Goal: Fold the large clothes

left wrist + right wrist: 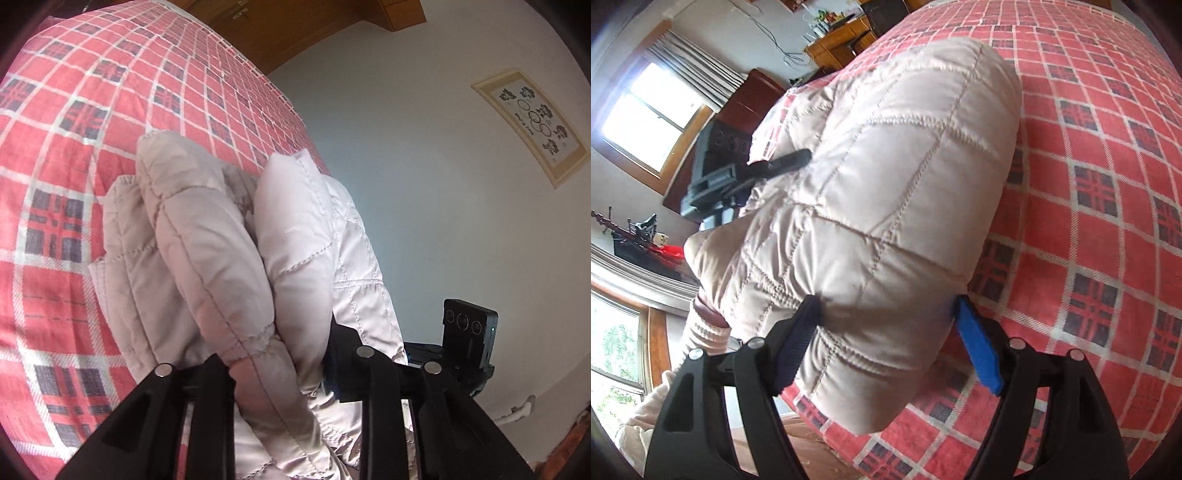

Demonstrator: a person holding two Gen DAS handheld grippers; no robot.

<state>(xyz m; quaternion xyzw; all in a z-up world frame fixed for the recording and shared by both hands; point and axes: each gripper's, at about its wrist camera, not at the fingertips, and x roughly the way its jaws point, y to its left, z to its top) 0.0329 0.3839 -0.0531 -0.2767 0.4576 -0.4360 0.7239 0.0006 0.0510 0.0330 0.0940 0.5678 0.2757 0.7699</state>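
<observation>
While both grip it, the quilted jacket [886,177] lies bundled straight ahead of the right hand-held gripper [886,314], clamped over the bed [1108,184]; the left hand-held gripper [291,354] pinches its far end.

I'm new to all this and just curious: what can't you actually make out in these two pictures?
- Left hand-held gripper, left wrist view: its fingertips are buried in the quilted jacket.
- Jacket's overall shape, both views: bunched folds hide sleeves and front.
- Wall picture, left wrist view: its writing is too small to read.
- Desk clutter, right wrist view: too small and cut off by the top edge.
</observation>
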